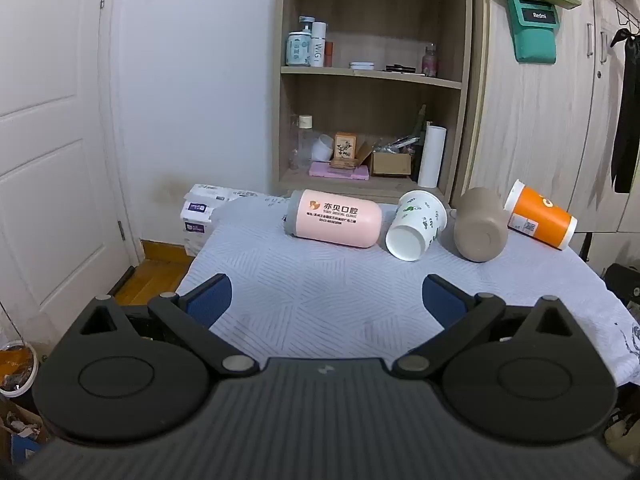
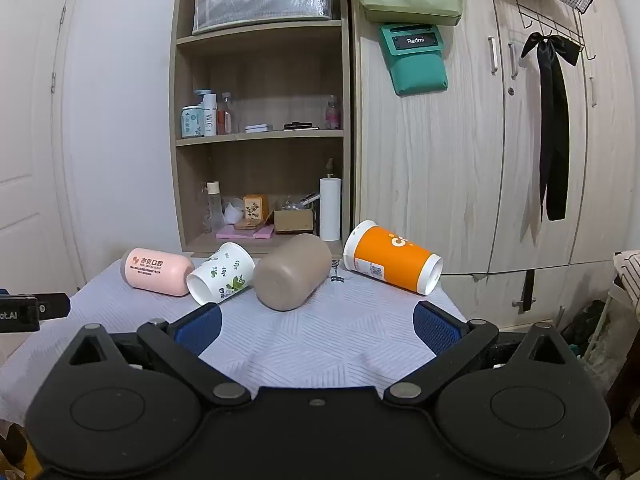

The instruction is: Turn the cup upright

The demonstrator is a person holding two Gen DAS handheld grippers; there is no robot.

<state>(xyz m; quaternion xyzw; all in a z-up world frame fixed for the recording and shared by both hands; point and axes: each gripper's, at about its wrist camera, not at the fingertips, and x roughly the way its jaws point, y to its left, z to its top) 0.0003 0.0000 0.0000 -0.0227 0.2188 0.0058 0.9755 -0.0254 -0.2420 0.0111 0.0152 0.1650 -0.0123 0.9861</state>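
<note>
Several cups lie on their sides in a row at the far edge of the cloth-covered table (image 1: 320,300). From left to right they are a pink cup (image 1: 334,218) (image 2: 158,271), a white leaf-print paper cup (image 1: 416,226) (image 2: 220,274), a brown cup (image 1: 480,230) (image 2: 292,272) and an orange paper cup (image 1: 540,218) (image 2: 394,260). My left gripper (image 1: 326,300) is open and empty, well short of the cups. My right gripper (image 2: 316,330) is open and empty, just in front of the brown cup.
A wooden shelf unit (image 2: 260,140) with bottles, boxes and a paper roll stands behind the table. Wardrobe doors (image 2: 480,160) are to the right and a white door (image 1: 48,140) to the left. A stack of boxes (image 1: 198,216) sits at the table's far left corner.
</note>
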